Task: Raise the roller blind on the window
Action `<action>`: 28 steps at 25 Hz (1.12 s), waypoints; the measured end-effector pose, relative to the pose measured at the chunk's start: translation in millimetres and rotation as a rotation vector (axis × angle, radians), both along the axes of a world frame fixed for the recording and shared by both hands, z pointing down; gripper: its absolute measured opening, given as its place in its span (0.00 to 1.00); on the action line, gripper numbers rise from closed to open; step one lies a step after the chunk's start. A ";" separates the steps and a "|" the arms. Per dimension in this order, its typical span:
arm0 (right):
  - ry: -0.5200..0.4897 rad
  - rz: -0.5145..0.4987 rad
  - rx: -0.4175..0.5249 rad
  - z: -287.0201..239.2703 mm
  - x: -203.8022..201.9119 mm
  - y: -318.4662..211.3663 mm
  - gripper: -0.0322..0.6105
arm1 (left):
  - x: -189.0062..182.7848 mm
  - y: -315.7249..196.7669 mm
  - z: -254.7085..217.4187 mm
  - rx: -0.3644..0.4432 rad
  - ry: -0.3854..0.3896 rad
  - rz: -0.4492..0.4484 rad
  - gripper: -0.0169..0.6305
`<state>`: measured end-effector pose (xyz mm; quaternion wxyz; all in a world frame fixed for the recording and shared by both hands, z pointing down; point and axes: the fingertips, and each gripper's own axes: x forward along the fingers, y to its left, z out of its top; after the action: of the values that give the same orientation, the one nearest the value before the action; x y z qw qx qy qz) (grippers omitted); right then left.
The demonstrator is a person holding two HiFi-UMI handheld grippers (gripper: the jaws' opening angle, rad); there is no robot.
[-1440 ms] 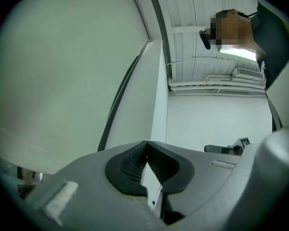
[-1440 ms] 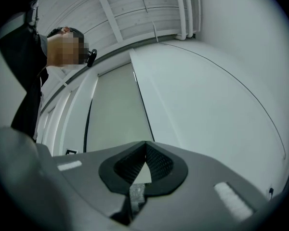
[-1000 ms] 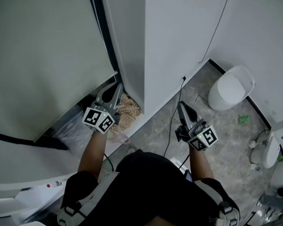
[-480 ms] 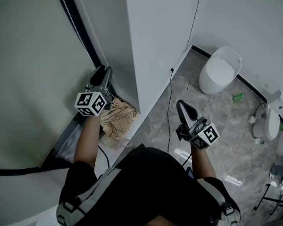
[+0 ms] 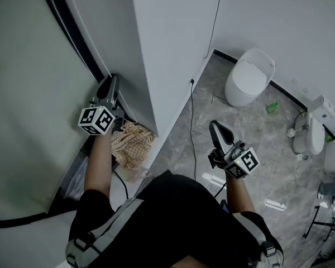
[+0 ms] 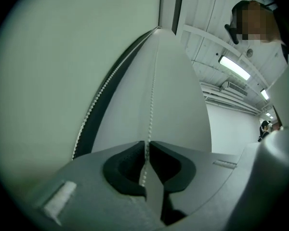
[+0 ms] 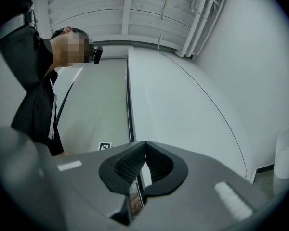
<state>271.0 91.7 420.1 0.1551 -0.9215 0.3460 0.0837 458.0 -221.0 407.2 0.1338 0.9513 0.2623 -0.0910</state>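
Below the person, a grey marbled floor (image 5: pixel 251 155) runs along a white wall (image 5: pixel 173 43) to the far corner of the room, where a white toilet (image 5: pixel 247 82) stands against the wall. A checked cloth (image 5: pixel 129 144) lies at the floor's edge, at the foot of the window. A thin black cable (image 5: pixel 192 121) comes down the wall and crosses the floor.

The roller blind (image 5: pixel 28 94) is a plain, pale grey-green sheet. It fills the left side of the head view and hangs low, with its dark bottom bar near the lower left corner. Along its right edge goes a dark frame strip (image 5: pixel 72 32), and just beside this strip hangs a white bead chain (image 5: pixel 85 32).

The left gripper (image 5: pixel 108 84) is held at the right edge of the blind, close to the corner of the wall, and it points up along the chain. In the left gripper view the chain comes down from the top of the blind straight between the jaws. These jaws have just been closing, and their tips pinch the chain from both sides. The right gripper (image 5: pixel 215 128) is over the floor, well apart from the blind and the chain. Its jaws are together and hold nothing.
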 end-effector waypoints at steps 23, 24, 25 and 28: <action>0.116 -0.702 0.022 -95.7 31.0 -223.5 0.20 | -161.1 14.2 -14.5 0.116 0.024 0.077 0.05; 0.126 -0.739 0.030 -107.9 30.2 -237.0 0.22 | -167.2 12.4 -15.5 0.118 0.022 0.066 0.05; 0.139 -0.775 0.035 -119.2 28.4 -251.1 0.24 | -173.4 9.9 -16.0 0.123 0.024 0.053 0.05; 0.158 -0.870 0.065 -148.5 20.1 -283.2 0.29 | -189.5 7.5 -14.9 0.141 0.035 0.032 0.05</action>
<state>291.1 -191.5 271.7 0.1780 -0.6757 0.7095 0.0915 268.5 -213.5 392.3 0.0631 0.9523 0.2855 -0.0869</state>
